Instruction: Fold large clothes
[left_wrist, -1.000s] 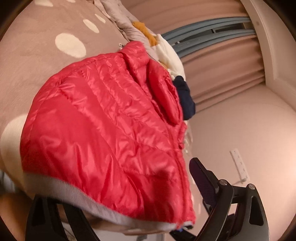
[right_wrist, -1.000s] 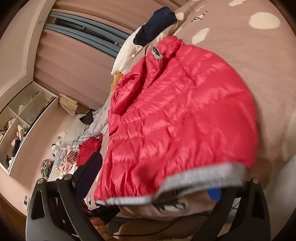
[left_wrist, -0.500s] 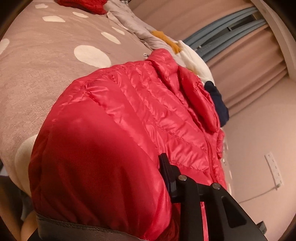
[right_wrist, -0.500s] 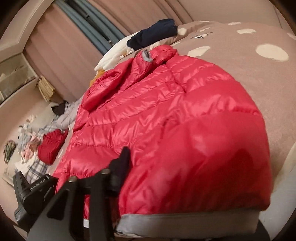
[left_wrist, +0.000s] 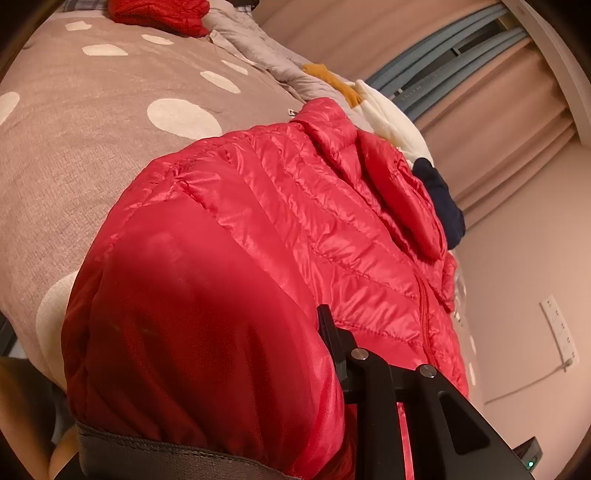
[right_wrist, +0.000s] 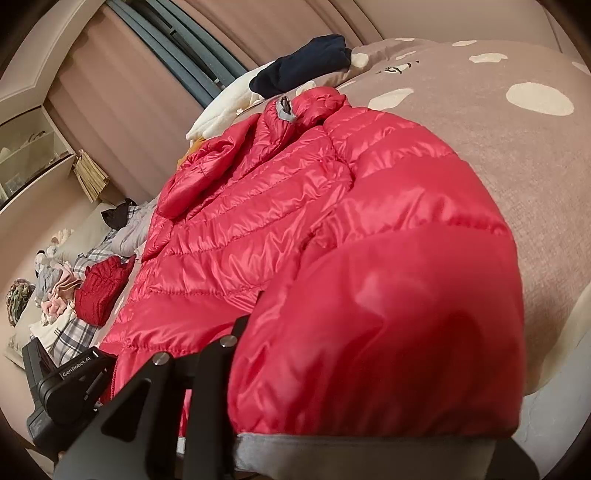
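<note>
Red jacket on dotted bedspread

My left wrist cam sits low at the bed edge, very near the red jacket, facing along it toward the curtains and the wall on the right. My right wrist cam is equally near the same jacket, hem end, looking up it toward the curtains and shelves on the left. Both views share the jacket, spotted bedcover, navy garment and red knit. Right view catches the left gripper.
</note>
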